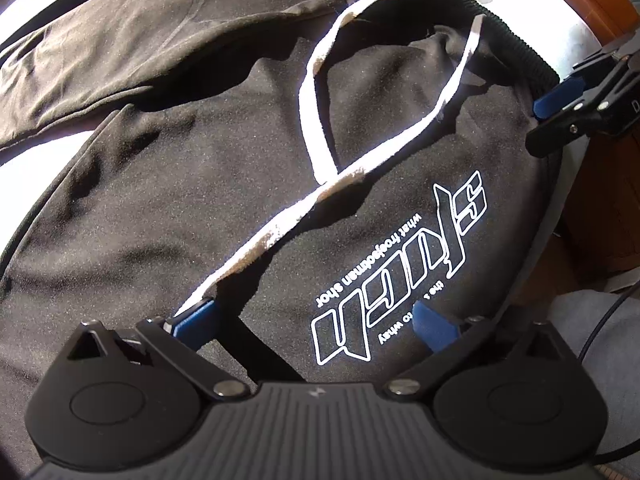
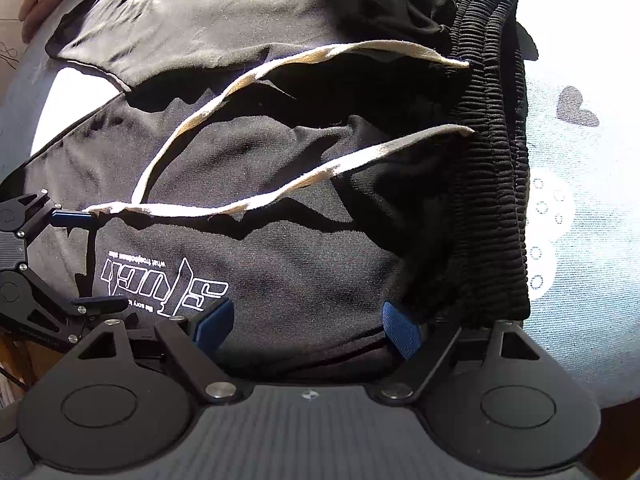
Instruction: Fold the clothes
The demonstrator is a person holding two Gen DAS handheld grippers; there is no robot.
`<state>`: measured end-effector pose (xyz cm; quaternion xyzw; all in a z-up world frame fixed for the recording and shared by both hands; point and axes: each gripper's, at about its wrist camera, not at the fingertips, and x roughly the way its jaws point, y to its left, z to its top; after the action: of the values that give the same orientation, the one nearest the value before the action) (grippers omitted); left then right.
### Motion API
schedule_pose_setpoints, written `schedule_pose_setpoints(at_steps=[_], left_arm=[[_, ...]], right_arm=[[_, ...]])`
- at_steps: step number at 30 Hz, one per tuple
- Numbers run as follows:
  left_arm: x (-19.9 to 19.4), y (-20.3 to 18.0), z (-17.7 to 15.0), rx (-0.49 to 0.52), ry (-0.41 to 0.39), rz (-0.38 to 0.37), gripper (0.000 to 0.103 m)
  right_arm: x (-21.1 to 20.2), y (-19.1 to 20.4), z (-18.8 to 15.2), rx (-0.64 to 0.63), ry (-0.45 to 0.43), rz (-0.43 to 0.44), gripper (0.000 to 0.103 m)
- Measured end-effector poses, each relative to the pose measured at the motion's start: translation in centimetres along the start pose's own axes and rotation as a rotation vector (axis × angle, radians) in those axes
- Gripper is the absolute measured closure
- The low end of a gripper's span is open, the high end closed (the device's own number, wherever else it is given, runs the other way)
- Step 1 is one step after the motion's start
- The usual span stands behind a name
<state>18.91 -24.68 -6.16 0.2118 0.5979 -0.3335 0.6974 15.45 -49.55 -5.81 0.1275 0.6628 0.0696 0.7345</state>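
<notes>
Black shorts spread flat under two wide-spread grippers

A pale printed cloth [image 2: 580, 208] (sunlit) covers the surface. The black shorts [image 2: 280, 248] lie beneath the left gripper [image 1: 316, 322] and right gripper [image 2: 308, 326], both empty, waistband [image 2: 496, 160] right of the right gripper, legs running leftward; white drawstring [image 2: 248, 204] crosses between.

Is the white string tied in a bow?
No, the white drawstring lies loose and untied across the black shorts, with its ends running separately from the waistband.
</notes>
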Motion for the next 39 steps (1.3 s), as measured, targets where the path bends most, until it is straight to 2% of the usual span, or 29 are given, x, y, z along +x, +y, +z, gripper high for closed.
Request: schedule_pose_setpoints(at_steps=[2,5,9,11,13,16,17,20,25,30,35,39], left_arm=[[0.0,-0.1,0.1,0.012,0.011,0.009,0.001],[-0.8,-0.1,0.4,0.041,-0.004,0.061,0.001],[-2.3,-0.1,0.9,0.084,-0.046,0.131,0.001],[-3.1,0.1,1.7,0.079,-0.07,0.146,0.001],[-3.8,0.4,2.2,0.058,-0.091,0.156,0.002],[-4.3,0.9,3.3,0.031,-0.127,0.183,0.01],[-4.4,1.2,3.8,0.023,-0.137,0.191,0.015],[-4.5,2.2,5.4,0.0,-0.159,0.206,0.027],[-5.1,3.5,8.4,0.0,-0.204,0.186,0.031],[-5.3,4.9,12.7,0.112,-0.267,0.17,0.032],[-4.7,6.8,18.5,0.323,-0.327,0.19,0.036],[-3.8,7.7,22.7,0.527,-0.378,0.211,0.036]], right_arm=[[0.8,-0.2,-0.2,0.009,0.04,-0.026,0.018],[-0.9,-0.3,0.2,-0.019,0.001,0.018,0.018],[-3.9,-2.0,2.7,-0.106,-0.076,-0.011,0.018],[-5.3,-3.8,4.9,-0.159,-0.122,-0.036,0.019],[-6.6,-5.6,7.9,-0.226,-0.182,-0.083,0.027],[-7.8,-7.6,12.1,-0.317,-0.25,-0.134,0.039],[-8.0,-8.5,13.9,-0.343,-0.273,-0.136,0.039],[-7.6,-9.8,18.4,-0.398,-0.308,-0.109,0.039],[-5.4,-10.5,24.2,-0.416,-0.299,0.032,0.039],[-2.5,-10.4,26.7,-0.402,-0.249,0.141,0.039],[-0.4,-10.0,27.9,-0.385,-0.22,0.234,0.039],[0.6,-9.5,28.5,-0.39,-0.201,0.277,0.06]])
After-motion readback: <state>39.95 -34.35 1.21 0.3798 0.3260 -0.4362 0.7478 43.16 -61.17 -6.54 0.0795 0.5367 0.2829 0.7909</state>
